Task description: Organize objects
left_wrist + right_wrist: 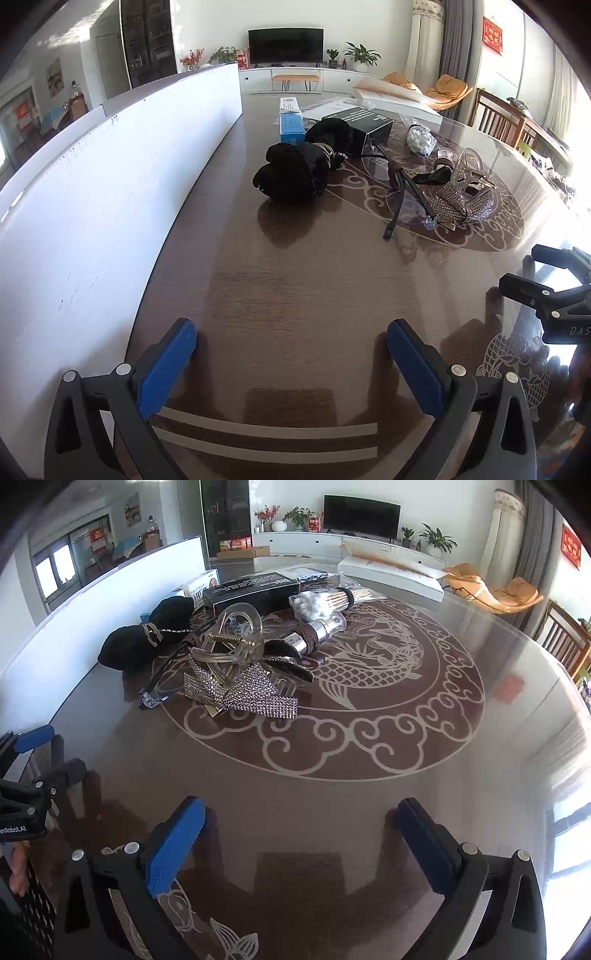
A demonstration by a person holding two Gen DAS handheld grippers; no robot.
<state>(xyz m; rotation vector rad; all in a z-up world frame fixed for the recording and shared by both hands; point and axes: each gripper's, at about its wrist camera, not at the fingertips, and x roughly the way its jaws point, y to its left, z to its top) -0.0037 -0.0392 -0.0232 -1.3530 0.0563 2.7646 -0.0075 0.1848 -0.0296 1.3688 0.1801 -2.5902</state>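
Both my claws hover low over the near edge of the desk (369, 775), and both are spread wide with nothing between the blue pads: my left claw (291, 354) and my right claw (301, 830).

Everything I have to sort sits in one heap, and I take the clear hair claw clip (231, 646) as my marker. The rhinestone bow (240, 692) lies just under it on the near side, touching it. The black scrunchie (147, 638) sits to its left, close to the white board (110, 192). The silver tube (317, 633) lies to its right, the bundle of cotton swabs (325, 600) beyond that, and the black box (251, 590) behind the clip.

I judge nothing is sorted yet. The clip sits topmost, so I would take it first with my right claw, closing across its arched body, not its spring, and lift straight up so the bow and the glasses (159, 692) beside it are not dragged.
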